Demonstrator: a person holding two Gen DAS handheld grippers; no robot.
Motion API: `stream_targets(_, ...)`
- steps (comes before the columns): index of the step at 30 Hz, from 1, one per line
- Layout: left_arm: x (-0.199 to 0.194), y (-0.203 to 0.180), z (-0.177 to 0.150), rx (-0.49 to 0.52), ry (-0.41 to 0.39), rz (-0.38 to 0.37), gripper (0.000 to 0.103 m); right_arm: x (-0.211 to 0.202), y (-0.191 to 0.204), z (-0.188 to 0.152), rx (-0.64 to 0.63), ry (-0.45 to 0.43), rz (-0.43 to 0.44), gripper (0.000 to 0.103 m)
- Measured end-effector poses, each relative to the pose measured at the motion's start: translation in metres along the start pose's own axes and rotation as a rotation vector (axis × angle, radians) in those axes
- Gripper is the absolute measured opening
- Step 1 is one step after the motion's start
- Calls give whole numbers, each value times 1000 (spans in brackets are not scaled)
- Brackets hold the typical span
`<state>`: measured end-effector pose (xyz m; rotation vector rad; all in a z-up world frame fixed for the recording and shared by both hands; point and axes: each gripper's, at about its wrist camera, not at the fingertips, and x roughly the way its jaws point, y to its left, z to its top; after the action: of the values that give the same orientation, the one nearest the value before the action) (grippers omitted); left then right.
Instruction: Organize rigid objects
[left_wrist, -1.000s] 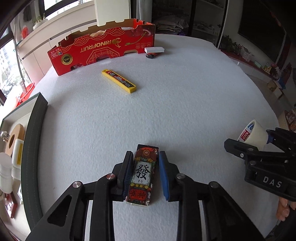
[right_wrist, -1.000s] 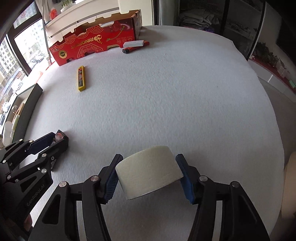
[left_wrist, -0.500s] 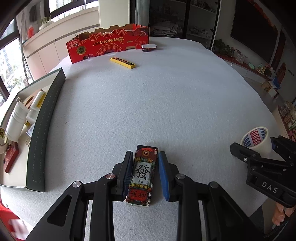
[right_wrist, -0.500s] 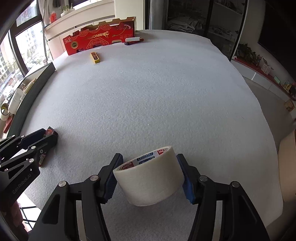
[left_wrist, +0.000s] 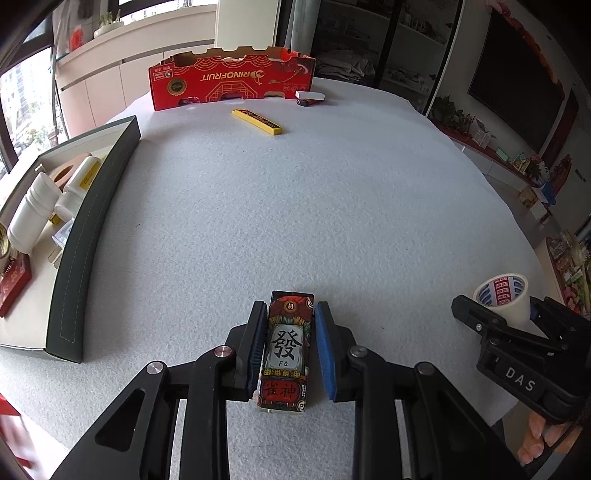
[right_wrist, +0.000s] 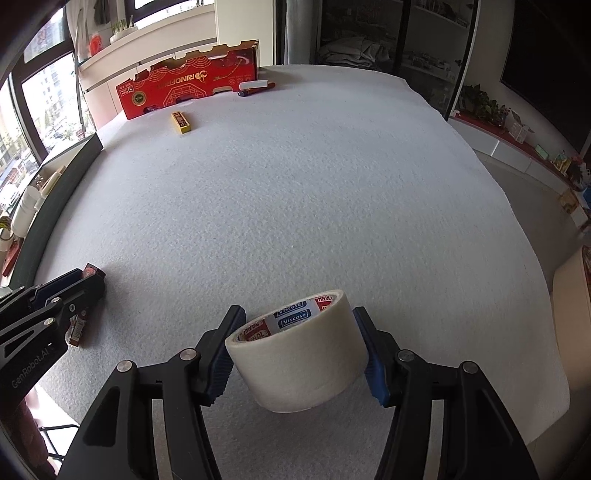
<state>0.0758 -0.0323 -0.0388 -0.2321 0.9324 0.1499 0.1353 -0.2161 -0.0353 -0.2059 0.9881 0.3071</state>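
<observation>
We have drawn both loads back toward the near table edge: the green-walled tray (left_wrist: 92, 236), earlier only a sliver, now fills the left of the left view. Our left gripper (left_wrist: 290, 347) pinches the mahjong-print box (left_wrist: 286, 350) at lower centre; our right gripper (right_wrist: 299, 354) clamps the masking tape roll (right_wrist: 299, 358) at lower centre. Both look ready to go into that tray next.

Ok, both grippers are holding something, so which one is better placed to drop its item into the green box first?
Left, probably. The left gripper, shut on the card box, sits nearer the green box along the table's left edge. The right gripper holds the tape roll farther away.
</observation>
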Motion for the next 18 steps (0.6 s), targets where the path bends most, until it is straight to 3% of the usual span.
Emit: stream_targets(18, -11, 16, -12, -38, -9, -10, 28, 0, 1, 1, 38, 30, -24, 60)
